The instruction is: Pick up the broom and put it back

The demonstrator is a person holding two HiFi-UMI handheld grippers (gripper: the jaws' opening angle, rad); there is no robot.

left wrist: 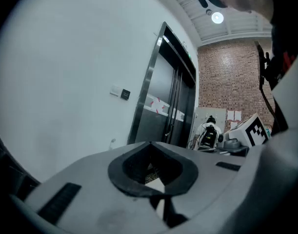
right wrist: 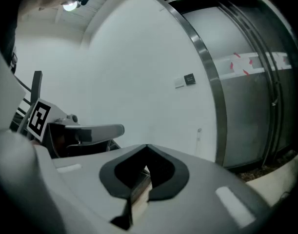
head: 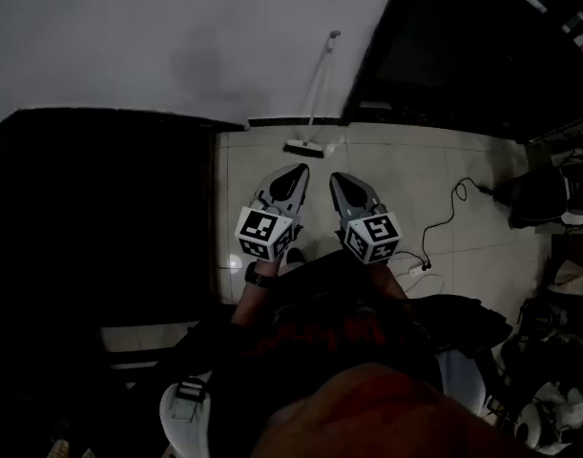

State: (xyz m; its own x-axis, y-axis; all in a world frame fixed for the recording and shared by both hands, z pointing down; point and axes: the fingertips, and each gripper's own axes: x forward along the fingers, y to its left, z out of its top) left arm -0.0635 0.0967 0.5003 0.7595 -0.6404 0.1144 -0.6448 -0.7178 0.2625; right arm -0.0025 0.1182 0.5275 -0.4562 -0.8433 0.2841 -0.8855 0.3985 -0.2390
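The broom (head: 317, 84) leans against the white wall straight ahead, its head (head: 305, 147) on the tiled floor. The top of its handle shows small in the left gripper view (left wrist: 113, 141) and in the right gripper view (right wrist: 199, 131). My left gripper (head: 299, 171) (left wrist: 149, 144) and right gripper (head: 337, 176) (right wrist: 148, 146) are held side by side, short of the broom and pointing at it. Both are shut, with nothing between the jaws. Each gripper shows in the other's view, the right one (left wrist: 236, 141) and the left one (right wrist: 90, 130).
A dark lift door (head: 444, 46) with a steel frame (right wrist: 207, 77) stands to the right of the broom. A black cable (head: 446, 219) and a power strip (head: 420, 268) lie on the tiles at the right, with dark clutter (head: 558, 198) beyond. A black mass (head: 100, 208) fills the left.
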